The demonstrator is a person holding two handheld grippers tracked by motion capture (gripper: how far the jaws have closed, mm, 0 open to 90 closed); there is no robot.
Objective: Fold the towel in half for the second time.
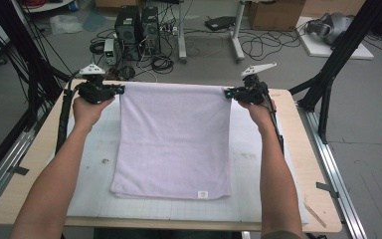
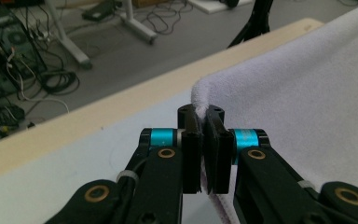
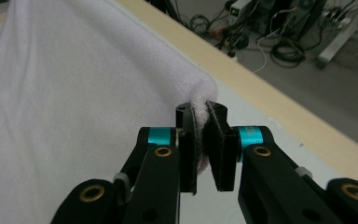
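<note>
left claw (image 2: 204,140) clamped tight on the towel (image 2: 307,107), one far corner bunched up between the pads; right claw (image 3: 204,140) likewise pinched on the other far corner of the towel (image 3: 74,93), cloth squeezed into a small tuft above the jaws. seen from above: left claw (image 1: 110,90) and right claw (image 1: 235,93) well apart, far edge of the towel (image 1: 174,144) pulled taut and straight between them, lifted off the counter (image 1: 308,199) at that end, near edge with its small tag (image 1: 202,194) lying flat on the mat (image 1: 94,164).

step in hand, by the look of it: corners gripped and raised, start of a fold. next move likely calls for carrying both corners toward the near edge together, level and at equal pace, keeping tension so the hem stays straight, then laying far corners onto near ones before letting go. risk: uneven travel skewing the fold, or thin pinch slipping.

claw views give the grip itself: how little cloth sits between the pads, and the pale counter edge and cabled floor (image 2: 98,60) behind. high view gives what those miss: whole towel outline, squareness on the mat, tag, both forearms, room left toward the near edge.
</note>
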